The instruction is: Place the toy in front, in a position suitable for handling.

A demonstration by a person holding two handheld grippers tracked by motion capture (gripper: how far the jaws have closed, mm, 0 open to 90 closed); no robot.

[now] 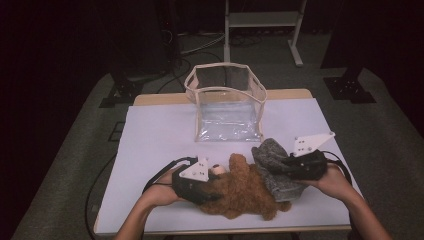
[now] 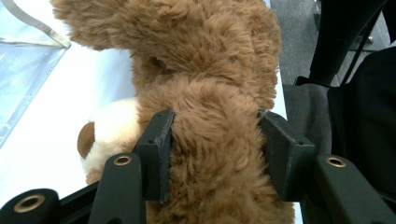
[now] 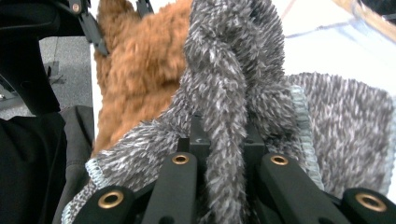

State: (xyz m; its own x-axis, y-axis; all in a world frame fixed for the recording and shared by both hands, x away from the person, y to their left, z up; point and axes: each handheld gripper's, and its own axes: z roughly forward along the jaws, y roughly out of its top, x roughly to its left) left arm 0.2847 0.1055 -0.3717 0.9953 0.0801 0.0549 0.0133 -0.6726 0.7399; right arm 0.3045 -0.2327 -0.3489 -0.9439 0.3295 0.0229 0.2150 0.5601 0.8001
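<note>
Left gripper (image 2: 212, 154): jaws part-way apart, with the teddy bear (image 2: 205, 93) between them. A thick brown plush limb or body fold filled the gap from pad to pad. Fur touched both pads, but whether they really pressed on it I couldn't tell. The bear's cream muzzle with its brown nose sat just left of the left jaw, and the rest of the body ran straight ahead of the jaws, away from the camera. So the bear's long axis lay roughly along the jaw direction.

Right gripper (image 3: 227, 154): jaws close together, clamped on a bunched ridge of the grey fuzzy cloth (image 3: 233, 84). The ridge rose straight up and forward from the pads. The rest of the cloth spread flat to the right of the jaws, pale hem showing. The brown bear was beyond and left of them.

High view: left gripper (image 1: 212, 192) at the bear's (image 1: 245, 192) head end, right gripper (image 1: 280, 167) on the cloth (image 1: 275, 162), bear and cloth touching, cloth lapped over the bear's right side. Farther ahead of both pairs of jaws stood the clear plastic bag (image 1: 227, 102), upright, mouth open, well apart from the bear, on the white table (image 1: 155, 135).

Judgement: the right hand was nearer the bag. Next move likely depended on the cloth peeling clear of the bear.
</note>
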